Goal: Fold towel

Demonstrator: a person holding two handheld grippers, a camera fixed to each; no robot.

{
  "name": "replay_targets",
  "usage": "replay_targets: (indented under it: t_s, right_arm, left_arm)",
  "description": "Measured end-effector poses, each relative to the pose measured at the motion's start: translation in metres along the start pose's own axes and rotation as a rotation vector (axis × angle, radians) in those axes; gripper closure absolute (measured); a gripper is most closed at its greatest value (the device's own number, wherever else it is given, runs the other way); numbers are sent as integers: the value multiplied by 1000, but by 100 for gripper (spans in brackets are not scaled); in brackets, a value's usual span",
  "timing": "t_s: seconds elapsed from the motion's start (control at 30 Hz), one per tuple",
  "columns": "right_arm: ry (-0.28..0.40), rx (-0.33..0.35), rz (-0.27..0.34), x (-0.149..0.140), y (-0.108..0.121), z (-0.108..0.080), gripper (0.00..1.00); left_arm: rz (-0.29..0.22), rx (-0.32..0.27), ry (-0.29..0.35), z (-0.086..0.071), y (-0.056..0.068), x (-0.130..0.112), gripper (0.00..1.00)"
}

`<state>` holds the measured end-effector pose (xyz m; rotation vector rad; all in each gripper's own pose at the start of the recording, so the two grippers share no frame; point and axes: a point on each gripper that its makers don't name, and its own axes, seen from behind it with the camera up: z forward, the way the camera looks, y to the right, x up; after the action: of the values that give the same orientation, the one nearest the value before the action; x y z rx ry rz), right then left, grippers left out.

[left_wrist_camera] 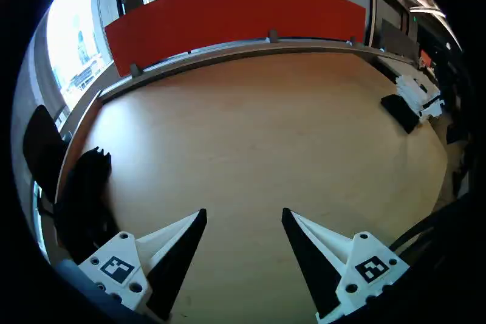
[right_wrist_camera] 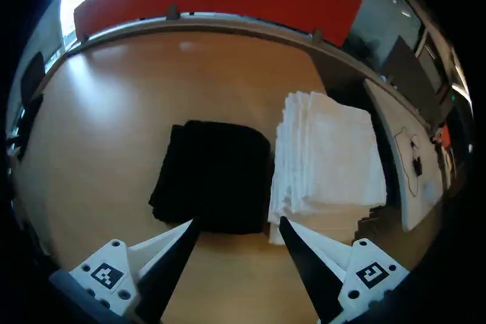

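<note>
- The left hand-held gripper (left_wrist_camera: 243, 213) is released, with its two dark-faced fingers spread wide and nothing between them.
- In the left gripper view it hangs over a bare stretch of the light wooden worktop (left_wrist_camera: 255, 135).
- The right hand-held gripper (right_wrist_camera: 238, 220) is also released, its fingers parted and gripping nothing.
- In the right gripper view a folded black towel (right_wrist_camera: 212, 175) lies flat on the worktop (right_wrist_camera: 103, 129), just ahead of the fingers.
- Just beside the black towel, on its right, sits a stack of white towels (right_wrist_camera: 331, 154); their edges are close or touching, but I cannot tell which.
- One fingertip of the right hand-held gripper overlaps the near edge of the black towel and the other overlaps the near corner of the white stack. The picture does not show whether either makes contact.
- In the left gripper view the black towel (left_wrist_camera: 400, 112) appears small at the far right of the worktop, with a white pile just behind it.
- A red partition (left_wrist_camera: 237, 17) stands along the far edge of the worktop.
- A dark chair (left_wrist_camera: 85, 196) stands at the left edge, and a bright window (left_wrist_camera: 73, 44) is behind it.
- A neighbouring desk (right_wrist_camera: 404, 160) with a cable on it lies to the right of the white stack.
</note>
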<state>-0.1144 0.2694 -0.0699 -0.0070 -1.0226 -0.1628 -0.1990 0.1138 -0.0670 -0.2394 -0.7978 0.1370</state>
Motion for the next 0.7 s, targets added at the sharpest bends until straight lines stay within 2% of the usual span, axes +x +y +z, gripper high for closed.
replay_targets:
  t_s: [0.17, 0.27, 0.47, 0.7]
  right_arm:
    - [48, -39, 100, 6, 4, -4, 0]
    - [68, -63, 134, 5, 6, -5, 0]
    - [125, -95, 171, 12, 4, -10, 0]
    - [249, -95, 209, 38, -6, -25, 0]
  left_arm:
    - [-9, 3, 6, 0, -1, 3, 8]
    - [-14, 5, 11, -1, -2, 5, 8]
    - [-26, 16, 25, -2, -8, 11, 8]
    - [-61, 35, 52, -2, -16, 18, 8]
